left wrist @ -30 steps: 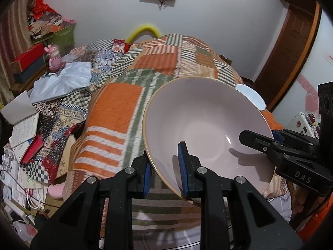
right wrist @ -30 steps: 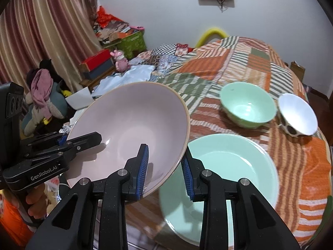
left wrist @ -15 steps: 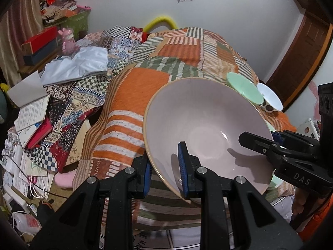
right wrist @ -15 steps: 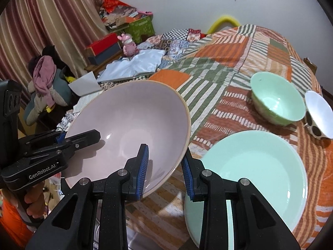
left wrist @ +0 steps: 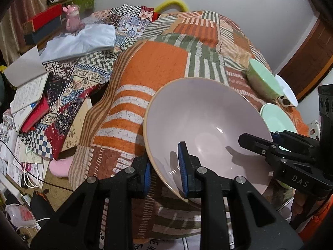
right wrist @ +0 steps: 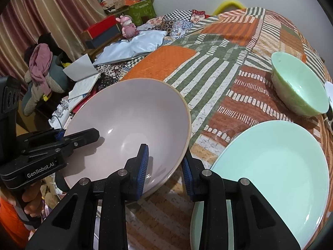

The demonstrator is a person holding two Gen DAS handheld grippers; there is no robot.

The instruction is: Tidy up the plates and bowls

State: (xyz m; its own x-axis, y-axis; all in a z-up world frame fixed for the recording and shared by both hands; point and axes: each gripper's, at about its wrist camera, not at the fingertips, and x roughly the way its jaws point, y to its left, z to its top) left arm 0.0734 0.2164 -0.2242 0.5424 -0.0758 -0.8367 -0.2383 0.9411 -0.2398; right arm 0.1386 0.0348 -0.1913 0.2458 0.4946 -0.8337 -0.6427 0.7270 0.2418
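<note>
A large pale pink bowl [left wrist: 208,123] [right wrist: 129,125] is held above the near left edge of the quilt-covered table [right wrist: 218,66]. My left gripper [left wrist: 164,170] is shut on its near rim. My right gripper [right wrist: 165,166] is shut on the opposite rim; it also shows in the left wrist view [left wrist: 258,143]. A large mint green plate [right wrist: 272,170] lies on the table just right of the bowl. A mint green bowl [right wrist: 299,89] stands behind the plate. A white bowl [left wrist: 286,92] sits beyond it at the far right.
The table has a patchwork cloth of orange, green and brown. To its left lie a patterned blanket [left wrist: 68,95], a pale blue cloth [left wrist: 81,41], books [left wrist: 29,100], a pink toy [right wrist: 128,26] and boxes. Cables [left wrist: 25,170] lie on the floor.
Both grippers have carried the pink bowl lower and nearer the table's edge. The mint plate and green bowl now show larger and closer on the right.
</note>
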